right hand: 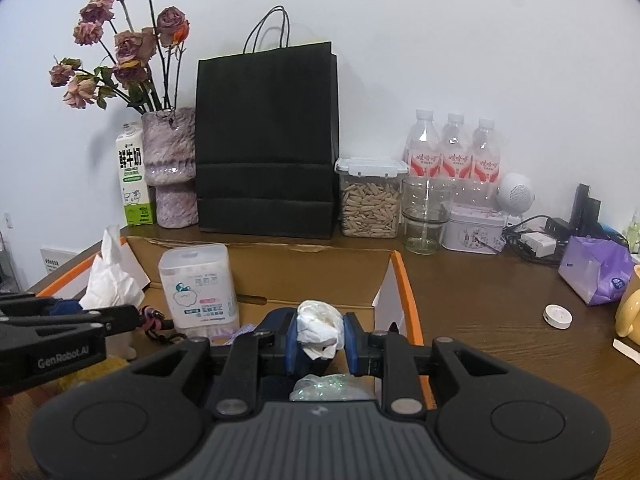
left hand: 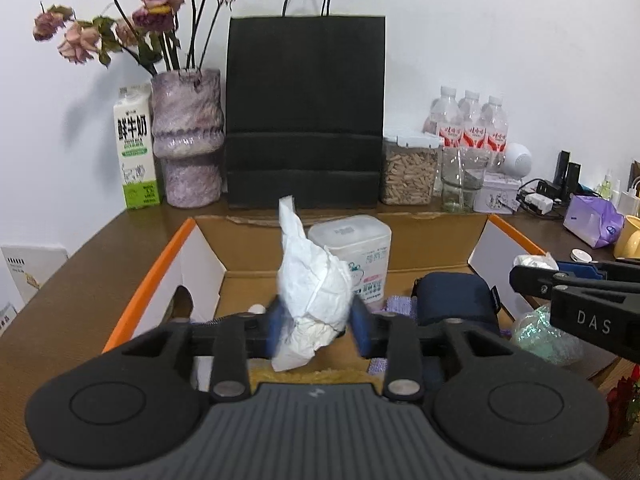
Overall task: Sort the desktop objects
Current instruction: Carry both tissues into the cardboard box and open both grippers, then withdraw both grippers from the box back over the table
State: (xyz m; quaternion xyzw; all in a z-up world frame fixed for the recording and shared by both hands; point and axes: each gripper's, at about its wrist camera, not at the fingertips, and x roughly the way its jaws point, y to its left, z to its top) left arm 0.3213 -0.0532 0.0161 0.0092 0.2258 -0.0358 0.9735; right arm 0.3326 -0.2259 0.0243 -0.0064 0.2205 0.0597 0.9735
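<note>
Filling the middle of both views, a brown table [left hand: 80, 264] carries an open cardboard box [left hand: 256, 248] with orange-edged flaps, a black paper bag [left hand: 306, 112] upright behind it. Low at centre, the left hand-held gripper [left hand: 316, 322] stands released around a crumpled white tissue [left hand: 310, 284] over the box, pads seemingly slack. The right hand-held gripper [right hand: 320, 338] is clenched on a smaller tissue wad [right hand: 320, 326].

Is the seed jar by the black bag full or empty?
Nearly full. The clear seed jar shows pale seeds packed almost up to its clipped white lid, with a narrow gap above them.
</note>
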